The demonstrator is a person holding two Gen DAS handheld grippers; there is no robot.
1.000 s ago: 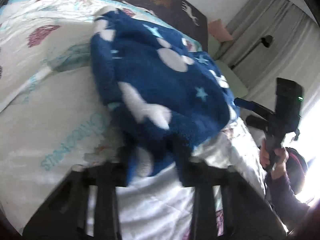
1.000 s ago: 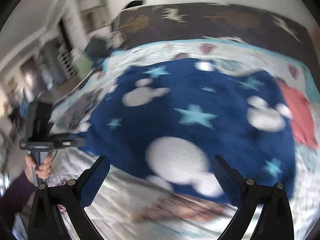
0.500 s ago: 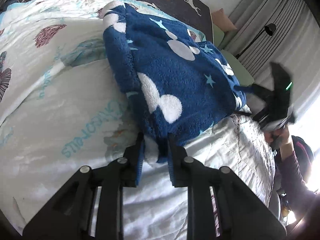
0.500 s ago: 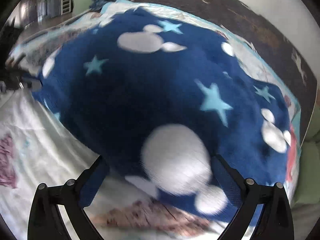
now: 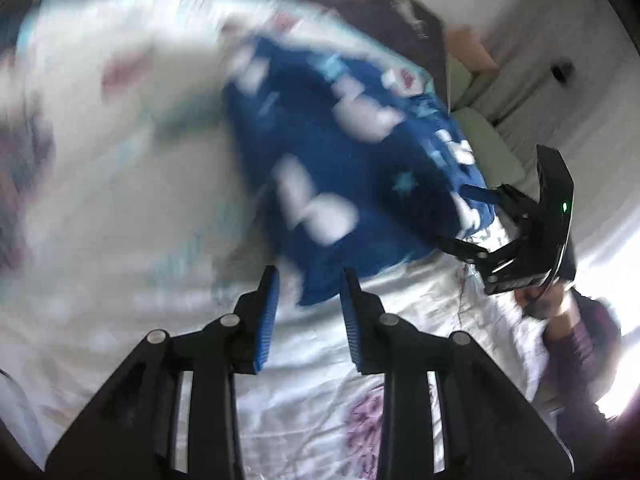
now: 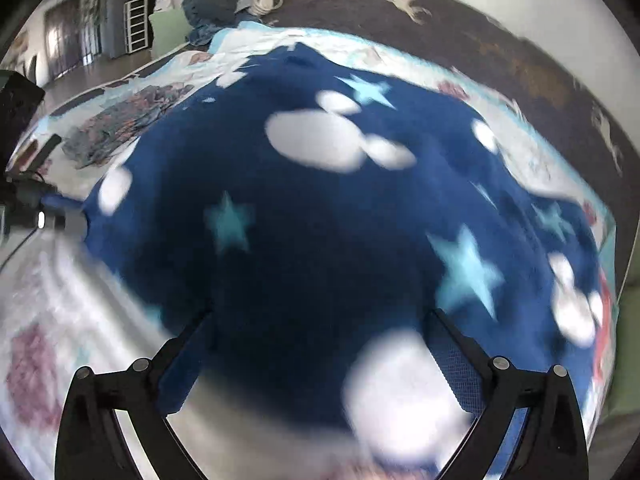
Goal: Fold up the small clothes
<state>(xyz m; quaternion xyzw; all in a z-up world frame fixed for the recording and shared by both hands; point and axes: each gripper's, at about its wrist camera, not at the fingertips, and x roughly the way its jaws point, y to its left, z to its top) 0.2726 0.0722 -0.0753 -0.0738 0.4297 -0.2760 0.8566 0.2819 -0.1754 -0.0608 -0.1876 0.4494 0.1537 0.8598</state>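
A dark blue fleece garment (image 5: 352,168) with white shapes and pale blue stars lies on the bed; it fills the right wrist view (image 6: 320,232). My left gripper (image 5: 308,276) is open, its blue pads just clear of the garment's near corner, which lies loose between and beyond them. My right gripper (image 6: 320,316) is open wide with its jaws spread over the garment's near edge. In the left wrist view the right gripper (image 5: 460,216) is seen at the garment's right edge, one finger above and one below the fabric.
The bed has a white printed quilt (image 5: 120,208) and a dark headboard (image 6: 500,48). A red cloth (image 6: 604,332) peeks out at the garment's right side. Green cushions (image 5: 488,148) and curtains stand beyond the bed. A dark pile of clothes (image 6: 216,4) lies at the far corner.
My left gripper was shut on the garment's near corner half a second ago; it has opened and let it go. The right gripper has moved in closer over the garment's edge.
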